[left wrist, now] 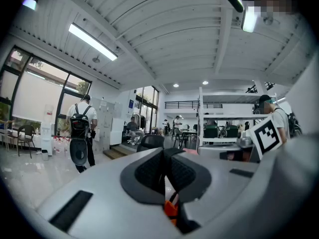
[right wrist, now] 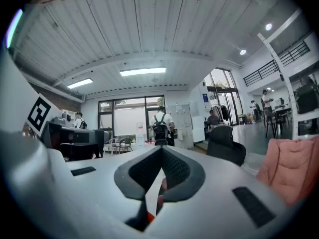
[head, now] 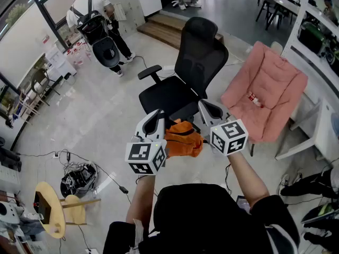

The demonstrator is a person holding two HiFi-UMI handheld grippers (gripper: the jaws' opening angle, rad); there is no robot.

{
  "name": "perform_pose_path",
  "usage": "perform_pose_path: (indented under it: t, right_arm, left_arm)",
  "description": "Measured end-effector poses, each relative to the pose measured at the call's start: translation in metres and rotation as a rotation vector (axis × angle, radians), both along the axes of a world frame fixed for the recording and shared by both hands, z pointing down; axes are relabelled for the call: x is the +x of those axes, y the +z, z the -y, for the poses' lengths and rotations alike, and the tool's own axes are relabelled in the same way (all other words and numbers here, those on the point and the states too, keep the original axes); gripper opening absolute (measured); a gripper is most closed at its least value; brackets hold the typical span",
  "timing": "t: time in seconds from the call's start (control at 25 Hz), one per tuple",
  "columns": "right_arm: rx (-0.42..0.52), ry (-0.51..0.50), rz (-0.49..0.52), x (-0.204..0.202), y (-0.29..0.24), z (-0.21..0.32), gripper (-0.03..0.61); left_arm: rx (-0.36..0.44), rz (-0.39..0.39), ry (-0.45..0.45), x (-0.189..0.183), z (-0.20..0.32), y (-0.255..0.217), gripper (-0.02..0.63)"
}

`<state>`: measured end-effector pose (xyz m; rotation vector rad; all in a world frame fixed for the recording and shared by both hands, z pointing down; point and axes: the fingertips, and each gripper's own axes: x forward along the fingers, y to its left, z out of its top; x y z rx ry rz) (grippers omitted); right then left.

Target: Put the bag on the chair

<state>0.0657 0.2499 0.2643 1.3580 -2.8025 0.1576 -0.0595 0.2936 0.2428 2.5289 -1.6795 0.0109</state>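
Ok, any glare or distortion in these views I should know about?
Head view: sharp, even light, soft sheen on the floor, bag clear. Left gripper view: strong fisheye, dark corners, ceiling light blown out. Right gripper view: same warp, windows bright.

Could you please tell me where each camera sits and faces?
Head view: on the head, steeply down at the black office chair; forearms, left claw, right claw, orange bag.
Left gripper view: on the left claw, facing the backpack wearer; its jaws.
Right gripper view: on the right claw, facing windows; its jaws.
All share the chair.
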Motion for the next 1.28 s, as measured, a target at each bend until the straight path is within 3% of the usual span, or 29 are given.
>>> perform_pose_path:
  t: [0.24, 0.84, 1.28]
  right_arm:
    - [-0.011, 0.0, 0.008, 0.014, 0.002, 0.006, 0.002]
    - [-0.047, -0.012, -0.011, 0.013, 0.015, 0.016, 0.002]
    - [-0.073, -0.005, -0.018, -0.001, 0.022, 0.068, 0.002]
  left_arm:
    - [-0.008, 0.009, -0.013, 0.011, 0.006, 0.003, 0.006]
    - [-0.019, 0.001, -0.05, -0.002, 0.018, 0.008, 0.006]
    - [-0.017, -0.008, -0.007, -0.004, 0.072, 0.004, 0.008]
